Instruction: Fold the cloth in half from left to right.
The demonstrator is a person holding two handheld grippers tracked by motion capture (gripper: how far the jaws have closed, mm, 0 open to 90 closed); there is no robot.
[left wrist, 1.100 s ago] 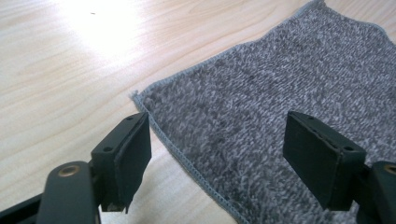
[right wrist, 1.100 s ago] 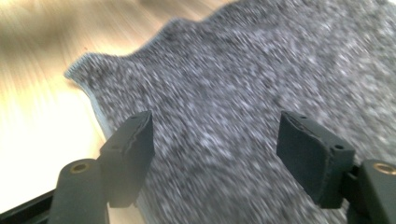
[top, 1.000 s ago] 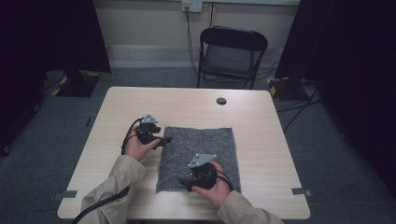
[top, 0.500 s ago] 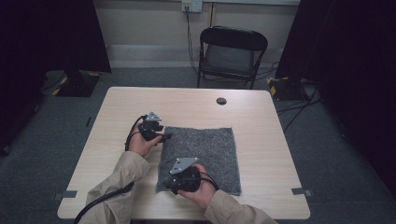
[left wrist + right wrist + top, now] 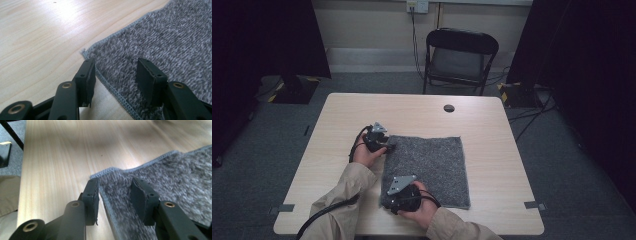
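Grey cloth (image 5: 427,167) lies flat on the table (image 5: 492,135), slightly toward the person's side, all four corners down, no fold in it yet.

L gripper (image 5: 388,146) sits at the cloth's far-left corner. In the left gripper view that corner (image 5: 86,52) lies just ahead of the jaws, one jaw over bare wood beside the hem, the other over the knit. Jaws about half open and have just been closing; cloth edge runs between them but the pads aren't pressing on it. No hold yet.

R gripper (image 5: 388,202) is at the near-left corner. Right gripper view: corner (image 5: 96,175) just past the jaw tips, hem running between them, left jaw by the hem, right jaw over the fabric. Also roughly half open, also just been closing, cloth between but not pinched; the edge looks a bit raised by the left jaw, can't tell if it's touching.

Progress, as I read it: approach done, both grippers lined up on the two left corners, prob. to fold or lift the cloth. Left to do: finish the pinch on both corners, raise that edge, carry it over to the right side, lay it down. So early stage, nothing moved on the cloth itself.

A small black disc (image 5: 449,108) sits far up the table, well apart from the work.
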